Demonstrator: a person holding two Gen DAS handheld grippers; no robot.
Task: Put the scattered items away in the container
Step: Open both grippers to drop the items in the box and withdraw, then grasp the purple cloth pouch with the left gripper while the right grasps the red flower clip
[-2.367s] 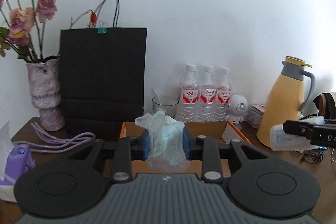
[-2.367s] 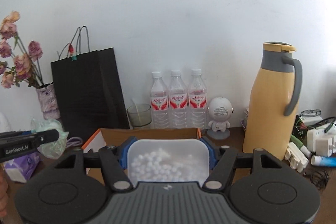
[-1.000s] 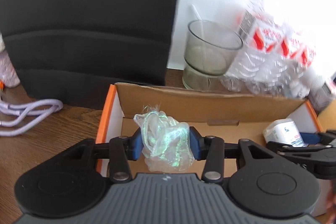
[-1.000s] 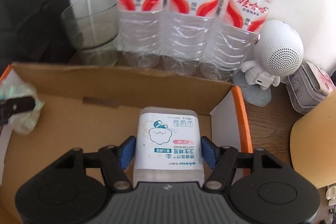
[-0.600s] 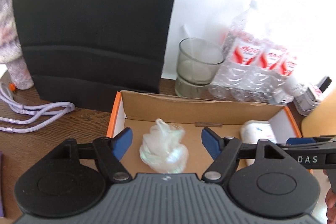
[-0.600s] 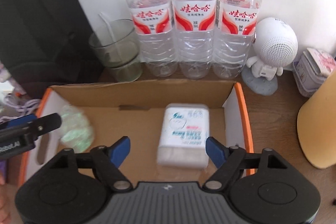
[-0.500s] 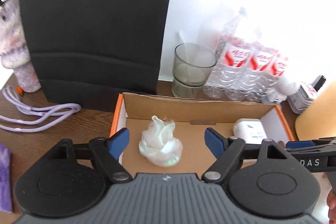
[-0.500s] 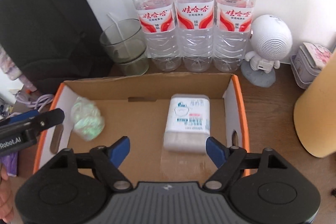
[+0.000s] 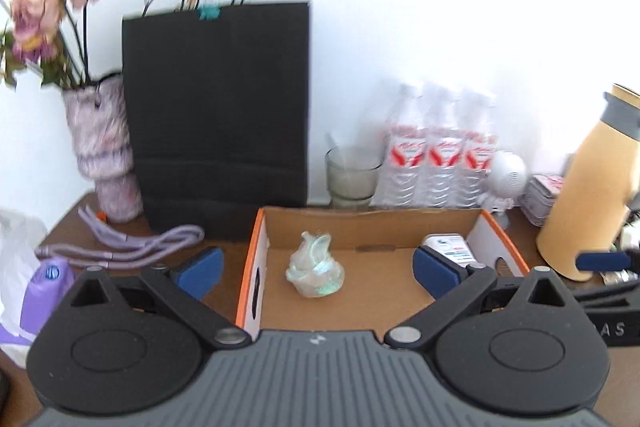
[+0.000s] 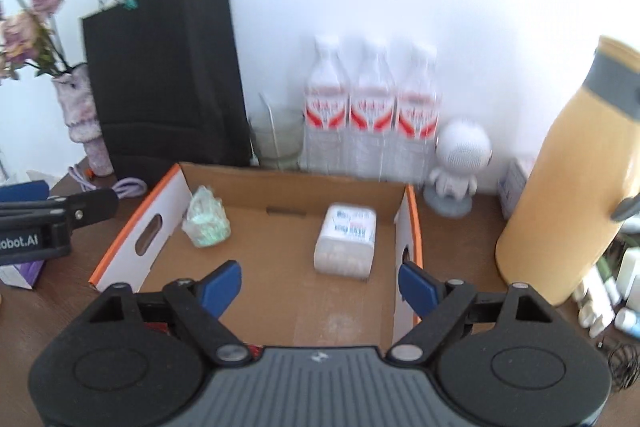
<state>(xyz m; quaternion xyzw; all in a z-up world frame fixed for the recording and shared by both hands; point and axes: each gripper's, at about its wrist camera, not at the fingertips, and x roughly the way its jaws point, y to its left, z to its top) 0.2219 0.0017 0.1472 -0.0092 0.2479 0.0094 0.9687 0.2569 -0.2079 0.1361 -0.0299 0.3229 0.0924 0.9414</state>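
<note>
An open cardboard box (image 9: 372, 223) with orange-edged white sides stands on the wooden table; it also shows in the right wrist view (image 10: 280, 183). A crumpled clear plastic bag (image 9: 315, 265) lies in its left part, also in the right wrist view (image 10: 207, 217). A white cotton-bud box (image 10: 346, 239) lies at the right side of the cardboard box, partly hidden in the left wrist view (image 9: 450, 245). My left gripper (image 9: 316, 269) is open and empty, above the box's near edge. My right gripper (image 10: 320, 285) is open and empty, over the box's near right part.
A black paper bag (image 9: 218, 115), a glass (image 9: 352, 175), three water bottles (image 10: 370, 111) and a white robot figure (image 10: 460, 155) stand behind the box. A yellow jug (image 10: 568, 195) is right. A vase (image 9: 104, 151), purple cable (image 9: 132, 247) and tissue pack (image 9: 40, 287) are left.
Both grippers opened and let go: the plastic bag and the cotton-bud box now lie in the cardboard box. Both grippers have since pulled back and up from it.
</note>
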